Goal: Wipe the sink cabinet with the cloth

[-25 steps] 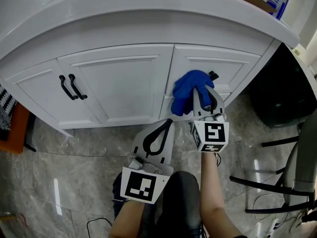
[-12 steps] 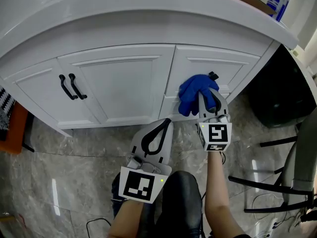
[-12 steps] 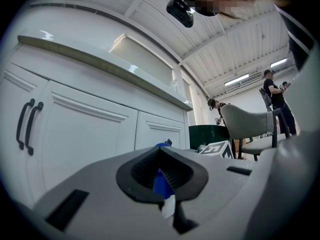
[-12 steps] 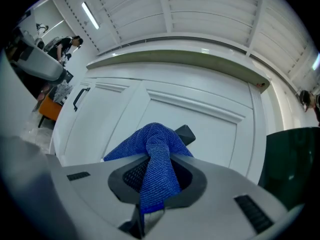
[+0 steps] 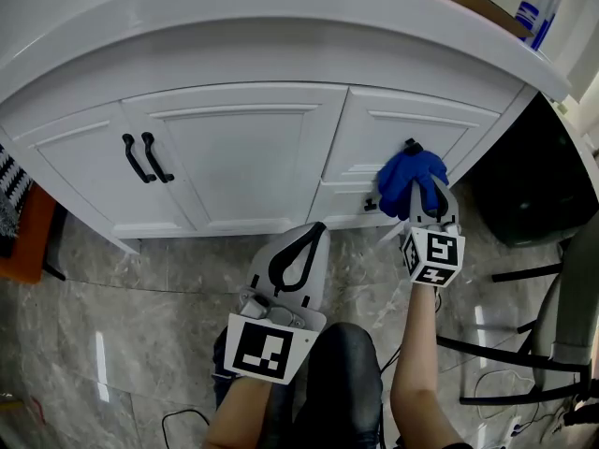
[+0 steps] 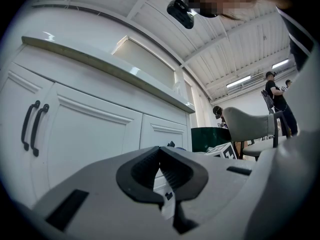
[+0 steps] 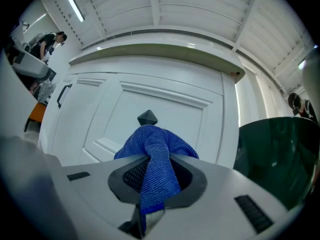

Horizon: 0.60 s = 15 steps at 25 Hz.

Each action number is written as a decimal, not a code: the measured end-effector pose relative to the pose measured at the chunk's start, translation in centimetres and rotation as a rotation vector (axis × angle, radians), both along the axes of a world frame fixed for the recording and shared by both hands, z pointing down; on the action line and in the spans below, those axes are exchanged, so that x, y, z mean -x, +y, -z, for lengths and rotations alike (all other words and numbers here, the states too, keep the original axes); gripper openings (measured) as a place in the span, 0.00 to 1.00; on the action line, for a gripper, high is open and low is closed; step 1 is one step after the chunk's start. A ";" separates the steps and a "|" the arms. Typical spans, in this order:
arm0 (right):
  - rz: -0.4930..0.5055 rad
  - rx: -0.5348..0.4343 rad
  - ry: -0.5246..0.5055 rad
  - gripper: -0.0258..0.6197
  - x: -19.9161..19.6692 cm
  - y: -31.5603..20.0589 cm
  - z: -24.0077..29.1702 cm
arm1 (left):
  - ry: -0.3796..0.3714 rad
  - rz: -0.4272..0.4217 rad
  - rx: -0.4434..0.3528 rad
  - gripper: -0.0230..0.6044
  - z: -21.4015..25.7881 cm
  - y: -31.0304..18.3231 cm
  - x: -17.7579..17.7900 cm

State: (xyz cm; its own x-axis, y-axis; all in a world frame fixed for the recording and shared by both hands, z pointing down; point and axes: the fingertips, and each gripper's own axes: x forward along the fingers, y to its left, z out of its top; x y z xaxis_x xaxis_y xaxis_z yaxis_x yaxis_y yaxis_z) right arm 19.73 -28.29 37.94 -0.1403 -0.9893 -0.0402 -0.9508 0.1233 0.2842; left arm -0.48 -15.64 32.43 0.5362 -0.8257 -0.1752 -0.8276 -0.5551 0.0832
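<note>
Presently, a blue cloth is clamped between the jaws of the right gripper. One bunched end sticks out past the jaw tips, and a strip runs back through the jaws. The bunched end is held at the front of the white sink cabinet, on its right-hand panel, just below a small black knob. The left gripper is held lower, near the middle, apart from the cabinet and over the grey stone floor. Its jaws are closed on each other with nothing between them. Two black handles are seen side by side on the left doors. A dark green bin stands just beside the cabinet's right end.
</note>
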 end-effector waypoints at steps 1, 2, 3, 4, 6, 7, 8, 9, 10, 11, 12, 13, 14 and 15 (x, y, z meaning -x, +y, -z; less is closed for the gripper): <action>-0.019 -0.005 -0.019 0.13 -0.8 0.0 0.2 | -0.001 -0.001 -0.002 0.04 0.0 0.0 0.0; -0.036 -0.012 -0.041 0.13 -1.5 -0.1 0.5 | -0.002 -0.003 -0.005 0.04 0.1 0.1 -0.1; -0.049 -0.020 -0.059 0.13 -2.2 -0.2 0.9 | -0.004 -0.005 -0.006 0.04 0.1 0.1 -0.2; -0.058 -0.025 -0.066 0.13 -2.8 -0.2 1.2 | -0.004 -0.007 -0.006 0.04 0.1 0.1 -0.3; -0.065 -0.029 -0.050 0.13 -3.4 -0.3 1.7 | -0.007 -0.008 -0.006 0.04 0.1 0.1 -0.4; -0.068 -0.029 -0.040 0.13 -3.6 -0.3 1.8 | -0.010 -0.009 -0.007 0.04 0.1 0.1 -0.5; -0.073 -0.030 -0.034 0.13 -3.8 -0.3 1.8 | -0.012 -0.010 -0.009 0.04 0.1 0.1 -0.6; -0.080 -0.031 -0.035 0.13 -4.2 -0.2 1.8 | -0.014 -0.011 -0.010 0.04 0.1 0.2 -0.6; -0.088 -0.031 -0.041 0.13 -4.7 -0.2 1.8 | -0.015 -0.011 -0.010 0.04 0.1 0.2 -0.7; -0.097 -0.030 -0.046 0.13 -5.1 -0.2 1.8 | -0.015 -0.010 -0.008 0.04 0.1 0.2 -0.7; -0.106 -0.028 -0.049 0.13 -5.6 -0.2 1.7 | -0.014 -0.009 -0.006 0.04 0.1 0.3 -0.7; -0.116 -0.026 -0.051 0.13 -6.0 -0.2 1.6 | -0.014 -0.008 -0.005 0.04 0.1 0.3 -0.7; -0.127 -0.022 -0.053 0.13 -6.4 -0.2 1.5 | -0.014 -0.007 -0.005 0.04 0.1 0.2 -0.7; -0.140 -0.018 -0.059 0.13 -6.9 -0.2 1.4 | -0.014 -0.006 -0.006 0.04 0.1 0.2 -0.7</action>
